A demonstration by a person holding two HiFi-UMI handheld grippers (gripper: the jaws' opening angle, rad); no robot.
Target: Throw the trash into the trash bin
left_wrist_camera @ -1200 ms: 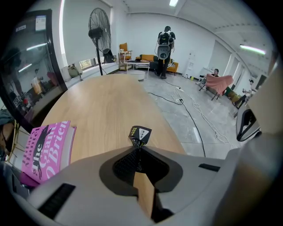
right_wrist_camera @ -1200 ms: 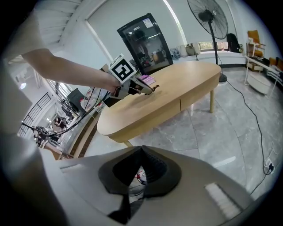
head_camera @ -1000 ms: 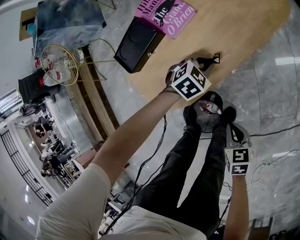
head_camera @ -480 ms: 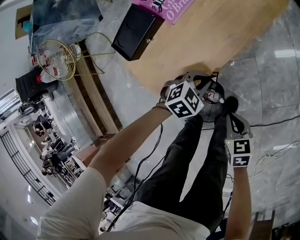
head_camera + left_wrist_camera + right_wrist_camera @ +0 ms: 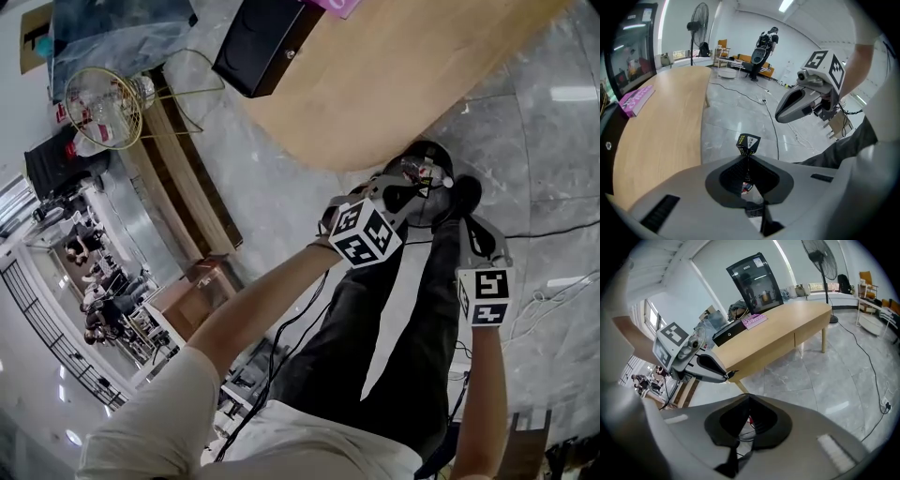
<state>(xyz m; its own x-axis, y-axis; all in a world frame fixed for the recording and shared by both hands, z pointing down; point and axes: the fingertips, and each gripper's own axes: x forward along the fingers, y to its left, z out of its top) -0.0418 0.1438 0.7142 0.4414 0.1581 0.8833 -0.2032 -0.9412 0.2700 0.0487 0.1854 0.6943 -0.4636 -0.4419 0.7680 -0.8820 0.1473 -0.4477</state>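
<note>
While the left gripper (image 5: 748, 156) has its jaws clenched on a small crumpled black wrapper (image 5: 748, 142) with a yellow patch and white print too fine to read, the scrap sticks up just past the jaw tips. Seen from the head view, that gripper points steeply down at the mouth of a round black trash bin (image 5: 424, 146). The bin stands on the grey marble floor (image 5: 281, 187) just beside the curved edge of a light wooden table (image 5: 394, 84), and pale and red litter shows inside it. The right gripper (image 5: 749, 396) hangs near the bin's other side, its jaws closed against each other with nothing seen between them. Each gripper carries a cube of black-and-white square markers. On the table lie a black box (image 5: 255, 37) and a pink book (image 5: 635, 99), its cover lettering unreadable from here.
</note>
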